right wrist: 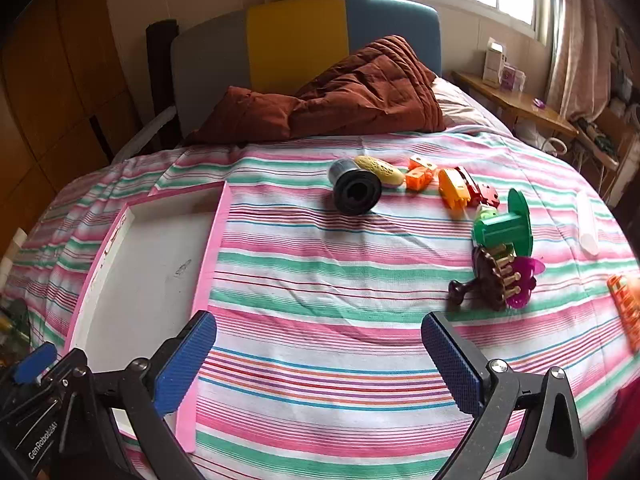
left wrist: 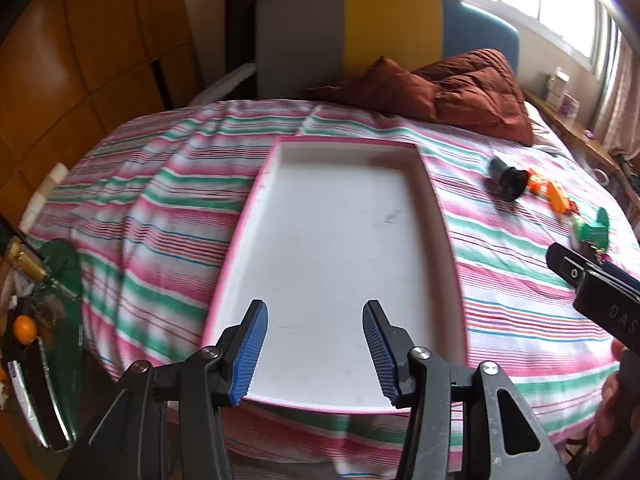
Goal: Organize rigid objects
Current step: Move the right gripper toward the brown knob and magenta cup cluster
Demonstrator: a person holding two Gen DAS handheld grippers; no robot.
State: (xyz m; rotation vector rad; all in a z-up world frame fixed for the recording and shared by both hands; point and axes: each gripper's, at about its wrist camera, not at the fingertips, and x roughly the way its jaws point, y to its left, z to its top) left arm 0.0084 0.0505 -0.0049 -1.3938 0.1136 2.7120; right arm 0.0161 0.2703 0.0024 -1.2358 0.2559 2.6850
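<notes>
A pink-rimmed white tray (left wrist: 436, 204) lies empty on the striped bed; it also shows in the right wrist view (right wrist: 208, 264). My left gripper (left wrist: 316, 354) is open and empty over the tray's near end. My right gripper (right wrist: 320, 360) is open and empty over the bedsheet right of the tray. Loose items lie on the bed's right side: a black spool (right wrist: 356, 192), a yellow oval piece (right wrist: 380, 170), orange blocks (right wrist: 420, 174), an orange and red toy (right wrist: 464, 190), a green plastic piece (right wrist: 508, 226), a brown comb-like clip (right wrist: 490, 280) and a magenta piece (right wrist: 524, 284).
A brown quilt (right wrist: 352, 96) is bunched at the headboard (right wrist: 296, 40). An orange object (right wrist: 626, 308) and a white tube (right wrist: 588, 224) lie at the bed's right edge. A glass side table (left wrist: 44, 320) with clutter stands left of the bed. A wooden shelf (right wrist: 516, 100) runs under the window.
</notes>
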